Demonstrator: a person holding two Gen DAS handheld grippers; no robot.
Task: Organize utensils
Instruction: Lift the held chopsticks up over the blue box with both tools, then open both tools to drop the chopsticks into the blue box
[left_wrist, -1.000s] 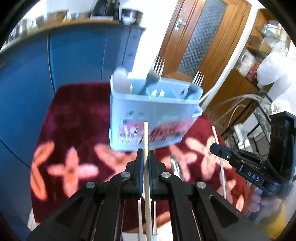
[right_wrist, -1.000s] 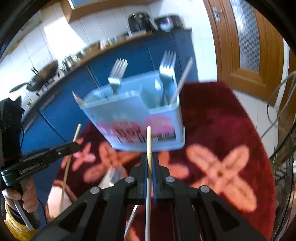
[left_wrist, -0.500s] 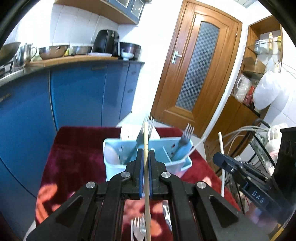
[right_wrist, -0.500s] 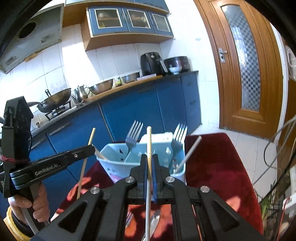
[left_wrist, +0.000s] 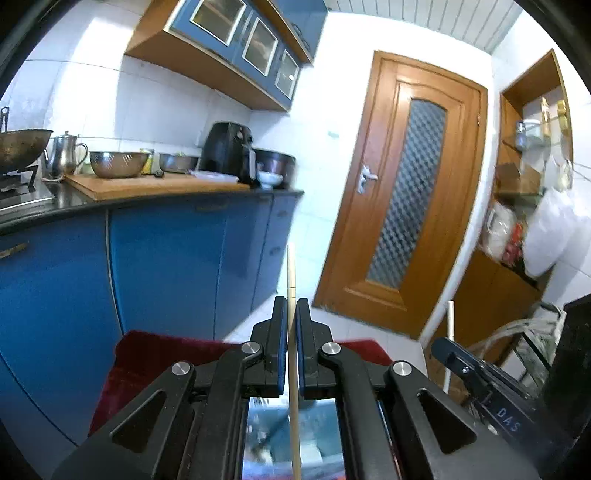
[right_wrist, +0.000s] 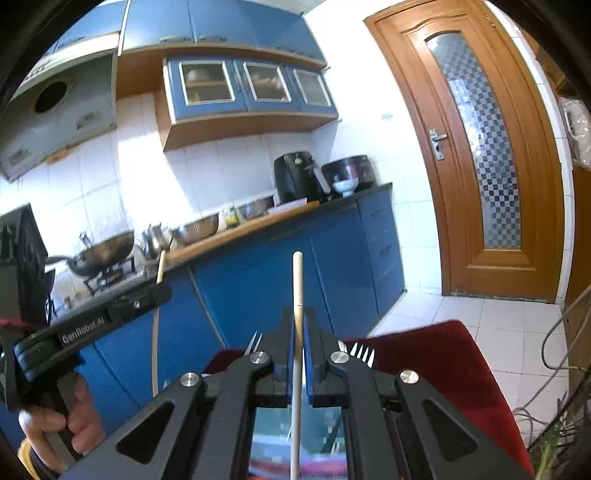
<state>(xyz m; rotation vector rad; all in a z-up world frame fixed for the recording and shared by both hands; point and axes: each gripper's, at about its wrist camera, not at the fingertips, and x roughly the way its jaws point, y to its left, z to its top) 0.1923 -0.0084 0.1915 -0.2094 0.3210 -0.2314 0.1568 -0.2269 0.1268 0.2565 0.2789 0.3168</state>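
Each gripper, left (left_wrist: 291, 325) and right (right_wrist: 298, 332), has its jaws pinching an upright chopstick (left_wrist: 291, 273), the other chopstick (right_wrist: 297, 280) likewise vertical, while the pale blue caddy (right_wrist: 291, 424) sits below and near both, probably under the sticks' hidden lower ends, mostly blocked by the jaws.

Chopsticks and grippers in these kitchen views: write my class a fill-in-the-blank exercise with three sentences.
1. Each gripper is shut on one ____.
2. The left gripper holds its chopstick pointing ____.
3. Beside the right gripper, fork tines rise in front of the ____ tablecloth.

Missing words: chopstick; upward; red
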